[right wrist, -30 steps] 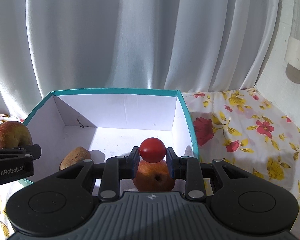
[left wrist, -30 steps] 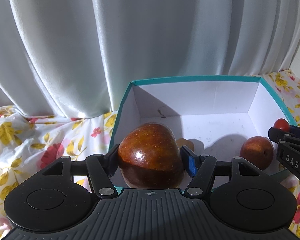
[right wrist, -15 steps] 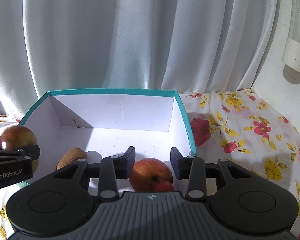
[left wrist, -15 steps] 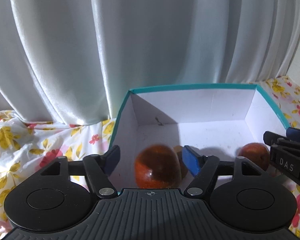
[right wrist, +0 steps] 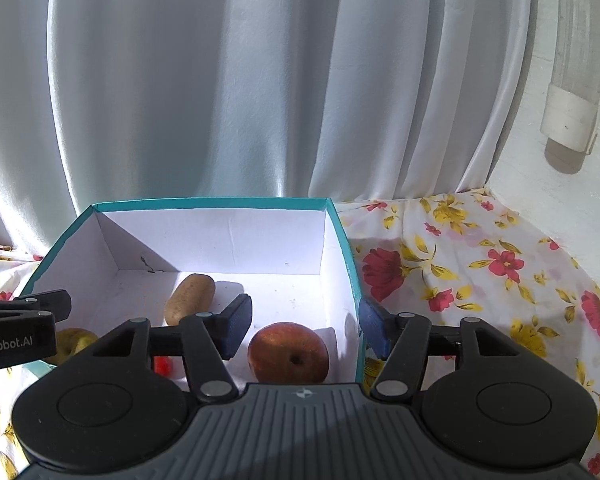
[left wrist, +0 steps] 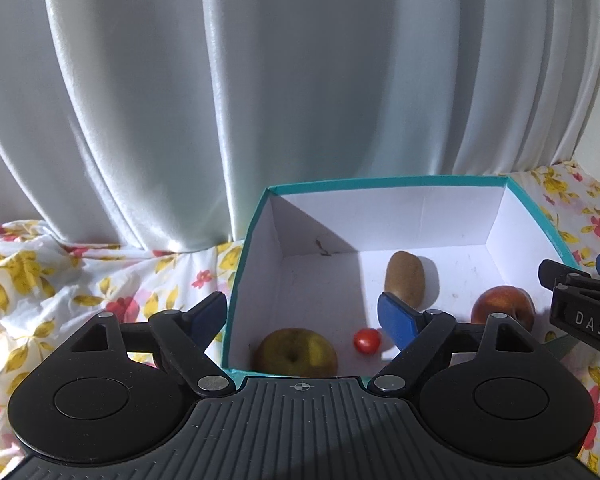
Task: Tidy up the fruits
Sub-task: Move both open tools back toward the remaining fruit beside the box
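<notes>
A teal-edged white box (left wrist: pixel 256 220) (right wrist: pixel 340 224) holds the fruits. Inside lie a yellow-green apple (left wrist: pixel 296 352) at the near left, a small red tomato (left wrist: pixel 367 340), a brown kiwi (left wrist: pixel 405 283) and a red apple (left wrist: pixel 502 308) at the right. My left gripper (left wrist: pixel 302 314) is open and empty above the box's near left corner. My right gripper (right wrist: pixel 306 322) is open and empty above the red apple (right wrist: pixel 288 352). The kiwi (right wrist: pixel 190 298), the tomato (right wrist: pixel 162 365) and the yellow-green apple (right wrist: pixel 74 342) show partly behind the fingers.
A white curtain (left wrist: pixel 300 100) hangs right behind the box. A flowered cloth (right wrist: pixel 480 264) covers the surface around it. A white wall with a pipe (right wrist: pixel 572 92) stands at the right. The other gripper shows at each view's edge (left wrist: pixel 580 312) (right wrist: pixel 16 336).
Both grippers opened and let go: the apple dropped from the left one and the tomato from the right one into the box. Both grippers rose and drew back slightly.
</notes>
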`<state>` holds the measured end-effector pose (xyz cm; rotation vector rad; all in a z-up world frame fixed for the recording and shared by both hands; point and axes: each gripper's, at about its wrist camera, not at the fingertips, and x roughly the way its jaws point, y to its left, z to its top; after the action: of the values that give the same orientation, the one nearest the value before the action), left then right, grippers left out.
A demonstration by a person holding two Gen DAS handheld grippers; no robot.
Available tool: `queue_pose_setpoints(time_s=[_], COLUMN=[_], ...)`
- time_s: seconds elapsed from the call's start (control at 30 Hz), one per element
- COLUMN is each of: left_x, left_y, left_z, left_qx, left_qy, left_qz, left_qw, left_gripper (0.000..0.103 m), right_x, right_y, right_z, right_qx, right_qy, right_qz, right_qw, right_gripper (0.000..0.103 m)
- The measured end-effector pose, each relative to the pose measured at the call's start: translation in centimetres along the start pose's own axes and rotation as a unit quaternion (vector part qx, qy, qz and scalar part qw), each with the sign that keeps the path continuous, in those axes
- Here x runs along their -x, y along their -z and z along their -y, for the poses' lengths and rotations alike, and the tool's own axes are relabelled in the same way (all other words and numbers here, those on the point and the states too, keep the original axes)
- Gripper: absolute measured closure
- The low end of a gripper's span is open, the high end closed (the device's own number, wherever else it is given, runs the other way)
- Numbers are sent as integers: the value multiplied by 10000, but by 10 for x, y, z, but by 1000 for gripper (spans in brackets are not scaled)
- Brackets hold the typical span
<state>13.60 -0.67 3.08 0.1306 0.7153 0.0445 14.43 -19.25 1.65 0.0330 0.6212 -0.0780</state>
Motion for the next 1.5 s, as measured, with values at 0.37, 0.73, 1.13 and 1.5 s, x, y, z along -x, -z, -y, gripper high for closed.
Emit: queue_pose_setpoints(time_s=[0.37,0.73,1.13,1.5], left_x=[35,12,-5,-31], left_y=[82,132,125,122], left_z=[-26,-15,-7,-5], left_qx=[305,-144,-263,-252], left_qy=[143,63,73,51], left_qz=[387,-114,-127,-329], left_qw=[9987,9998,9995,9991], left_gripper=[16,22,22,23], right_x=[41,38,20,1], right_y=[55,131,131,133], right_z=[12,2,-2,-11], right_qx=[-270,96,172,368], right_qy=[319,276,207,14], right_qz=[478,-154,-325,-474], right_qw=[9980,9995,9991,9982], right_gripper=[35,36,42,50])
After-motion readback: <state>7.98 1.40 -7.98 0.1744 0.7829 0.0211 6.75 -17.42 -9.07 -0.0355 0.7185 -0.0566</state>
